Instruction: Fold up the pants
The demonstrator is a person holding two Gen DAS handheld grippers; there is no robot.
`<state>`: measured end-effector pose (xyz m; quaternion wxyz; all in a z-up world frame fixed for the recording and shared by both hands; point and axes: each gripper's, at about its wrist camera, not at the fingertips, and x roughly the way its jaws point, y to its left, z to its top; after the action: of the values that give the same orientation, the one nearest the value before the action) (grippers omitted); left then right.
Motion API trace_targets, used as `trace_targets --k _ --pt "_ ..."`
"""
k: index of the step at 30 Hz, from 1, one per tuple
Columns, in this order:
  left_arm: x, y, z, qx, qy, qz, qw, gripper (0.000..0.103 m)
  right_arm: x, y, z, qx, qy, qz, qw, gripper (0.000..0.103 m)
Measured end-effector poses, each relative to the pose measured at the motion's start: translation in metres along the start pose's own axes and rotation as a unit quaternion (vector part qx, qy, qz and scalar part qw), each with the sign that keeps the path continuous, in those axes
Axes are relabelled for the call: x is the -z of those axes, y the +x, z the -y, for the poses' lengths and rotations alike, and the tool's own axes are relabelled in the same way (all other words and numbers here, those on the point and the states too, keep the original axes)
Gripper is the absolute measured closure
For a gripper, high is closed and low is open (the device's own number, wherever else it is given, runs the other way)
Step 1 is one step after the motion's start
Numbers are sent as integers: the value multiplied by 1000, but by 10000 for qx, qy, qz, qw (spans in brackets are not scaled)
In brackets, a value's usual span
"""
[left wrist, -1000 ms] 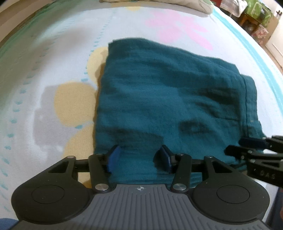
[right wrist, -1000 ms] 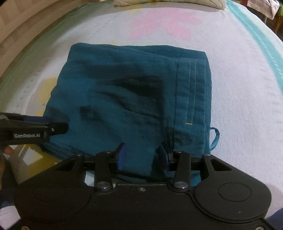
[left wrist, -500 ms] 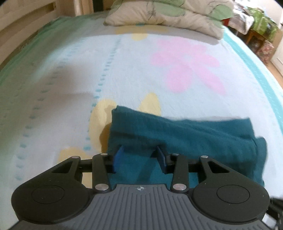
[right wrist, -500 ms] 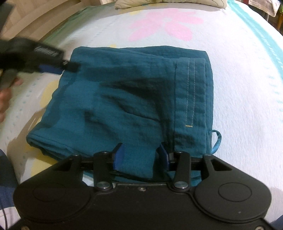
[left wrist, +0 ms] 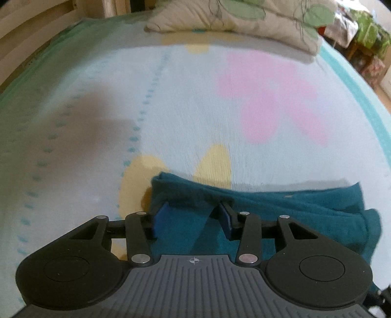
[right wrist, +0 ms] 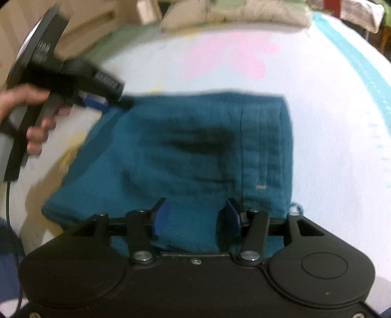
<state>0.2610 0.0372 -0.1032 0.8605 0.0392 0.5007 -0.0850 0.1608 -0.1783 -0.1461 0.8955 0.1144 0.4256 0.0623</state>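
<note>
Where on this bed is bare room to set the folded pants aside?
Bare bedsheet lies between the pants and the pillow, and right of the pants up to the teal border stripe. The near-left is crowded by the left gripper at the pants' far-left corner.

Pale bedsheet [left wrist: 185, 102] spread wide, printed with one large pink flower [left wrist: 273, 97] and yellow petals [left wrist: 215, 164] lower down. Dotted teal line [left wrist: 144, 102] running lengthwise along sheet, left of pink flower. Solid teal band [right wrist: 354, 61] along right edge. Green border [left wrist: 36, 73] along left edge. Cream pillow [left wrist: 244, 19] with green leaf print lying at head of bed, touching sheet. Pale wooden bed frame [left wrist: 22, 36] beyond left edge. Green-patterned clutter [left wrist: 369, 41] off far right corner, blurred, kind not discernible.
</note>
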Motion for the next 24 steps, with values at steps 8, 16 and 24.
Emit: trace_targets --k 8,16,24 --pt "37 -35 -25 181 -60 174 9997 60 -4 4 42 577 935 259 9936 41" --pt "82 -44 -51 348 -230 69 9991 60 7 7 73 450 1884 48 9810 34" --pt "98 -27 -50 789 -403 -337 9955 57 2 13 74 429 1746 -20 9837 29"
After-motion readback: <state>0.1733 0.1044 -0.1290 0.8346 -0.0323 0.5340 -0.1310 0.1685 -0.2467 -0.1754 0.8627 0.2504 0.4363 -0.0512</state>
